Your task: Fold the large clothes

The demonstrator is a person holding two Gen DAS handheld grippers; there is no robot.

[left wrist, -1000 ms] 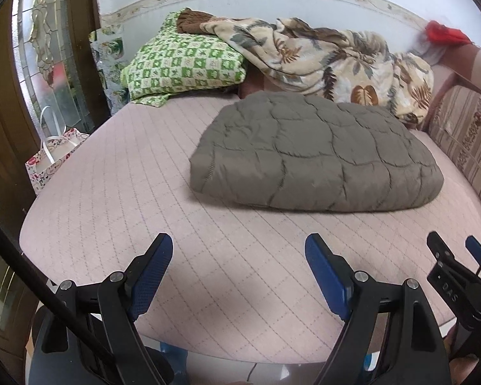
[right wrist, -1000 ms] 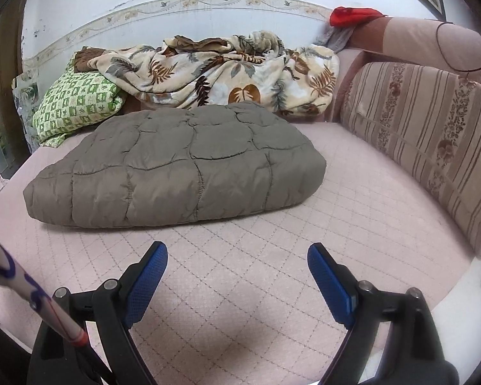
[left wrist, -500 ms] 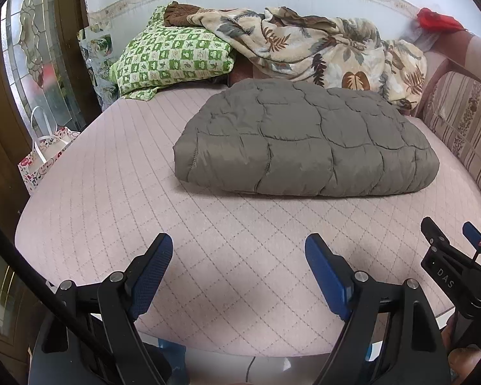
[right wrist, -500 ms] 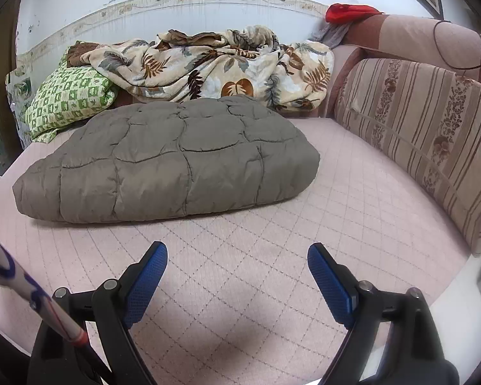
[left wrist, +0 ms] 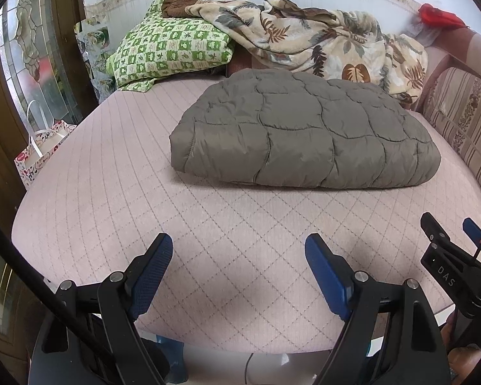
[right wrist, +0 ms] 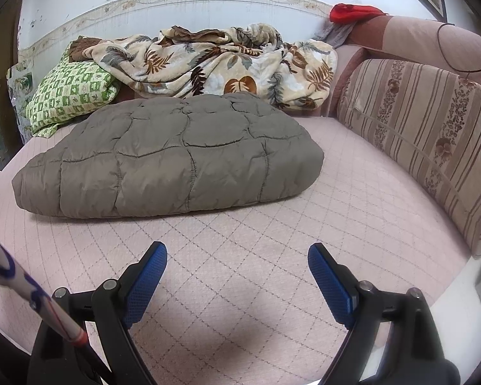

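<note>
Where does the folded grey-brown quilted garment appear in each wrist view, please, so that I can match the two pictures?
Left wrist: the quilted garment lies on the pink mattress, centre and slightly right, above the open left gripper.
Right wrist: the garment lies centre-left, beyond the open right gripper.
Shared landmark: the leaf-print blanket heaped behind it.

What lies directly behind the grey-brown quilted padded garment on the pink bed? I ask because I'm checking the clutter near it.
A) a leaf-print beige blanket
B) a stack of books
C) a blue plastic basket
A: the leaf-print beige blanket is heaped along the wall just behind the grey-brown quilted padded garment.
</note>
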